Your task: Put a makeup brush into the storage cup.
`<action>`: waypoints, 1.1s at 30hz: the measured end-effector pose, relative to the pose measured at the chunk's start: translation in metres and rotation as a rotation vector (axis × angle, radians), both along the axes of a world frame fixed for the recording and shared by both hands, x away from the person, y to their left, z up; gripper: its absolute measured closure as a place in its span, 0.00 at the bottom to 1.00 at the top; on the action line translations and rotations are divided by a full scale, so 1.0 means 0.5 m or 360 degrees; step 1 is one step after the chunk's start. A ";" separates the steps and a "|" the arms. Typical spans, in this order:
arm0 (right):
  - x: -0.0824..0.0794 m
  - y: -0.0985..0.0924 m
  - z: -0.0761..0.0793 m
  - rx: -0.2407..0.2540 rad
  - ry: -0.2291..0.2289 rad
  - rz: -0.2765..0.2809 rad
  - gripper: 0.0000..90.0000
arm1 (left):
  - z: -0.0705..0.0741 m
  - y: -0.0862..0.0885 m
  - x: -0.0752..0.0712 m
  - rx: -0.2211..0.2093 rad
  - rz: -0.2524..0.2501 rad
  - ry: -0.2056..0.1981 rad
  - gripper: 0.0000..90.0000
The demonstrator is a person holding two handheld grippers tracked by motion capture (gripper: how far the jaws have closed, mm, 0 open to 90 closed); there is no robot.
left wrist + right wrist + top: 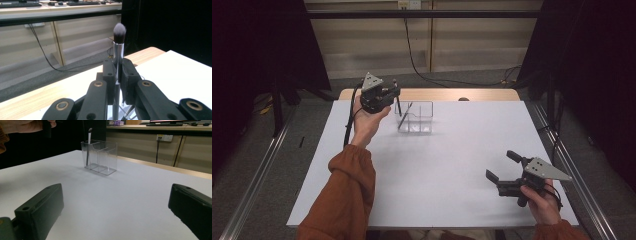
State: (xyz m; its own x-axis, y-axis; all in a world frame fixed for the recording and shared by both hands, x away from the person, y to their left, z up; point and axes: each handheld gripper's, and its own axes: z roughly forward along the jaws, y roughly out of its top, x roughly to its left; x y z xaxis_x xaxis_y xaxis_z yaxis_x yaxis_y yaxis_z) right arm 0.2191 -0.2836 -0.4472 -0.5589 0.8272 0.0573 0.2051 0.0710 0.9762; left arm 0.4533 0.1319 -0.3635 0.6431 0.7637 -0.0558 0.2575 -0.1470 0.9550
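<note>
Left gripper (117,75) clamps a silver-handled makeup brush (119,37) upright beside the clear organizer (416,117); right gripper (504,167), well apart from it, gapes wide, empty

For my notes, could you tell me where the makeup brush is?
In the left gripper view the makeup brush stands upright, clamped in the left tongs, above the clear organizer at the table's far left.

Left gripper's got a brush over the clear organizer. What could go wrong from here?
1. The left gripper pinches the makeup brush on its slick metal ferrule, so it may slip or tilt.
2. The clear organizer looks light, nothing steadies it, and the right gripper is open and far off, so a nudge could tip it.
3. Another brush leans in one compartment and could snag the incoming handle.
</note>
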 end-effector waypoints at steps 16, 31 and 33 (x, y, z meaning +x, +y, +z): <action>0.000 0.000 -0.001 -0.0006 0.0004 0.0002 0.00 | -0.030 0.003 0.006 0.0007 0.0012 0.0065 0.93; 0.000 0.002 -0.002 -0.0005 0.0008 0.0006 0.00 | -0.039 0.000 0.007 0.0008 0.0005 0.0064 0.85; 0.000 0.002 -0.002 -0.0003 0.0008 0.0007 0.00 | -0.040 0.002 0.008 0.0012 0.0011 0.0055 0.80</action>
State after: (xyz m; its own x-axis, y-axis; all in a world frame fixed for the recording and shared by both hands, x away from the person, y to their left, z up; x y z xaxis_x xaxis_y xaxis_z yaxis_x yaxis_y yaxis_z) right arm 0.2189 -0.2825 -0.4482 -0.5624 0.8248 0.0586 0.2100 0.0739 0.9749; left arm 0.4572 0.1327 -0.3835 0.6357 0.7685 -0.0724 0.2916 -0.1522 0.9444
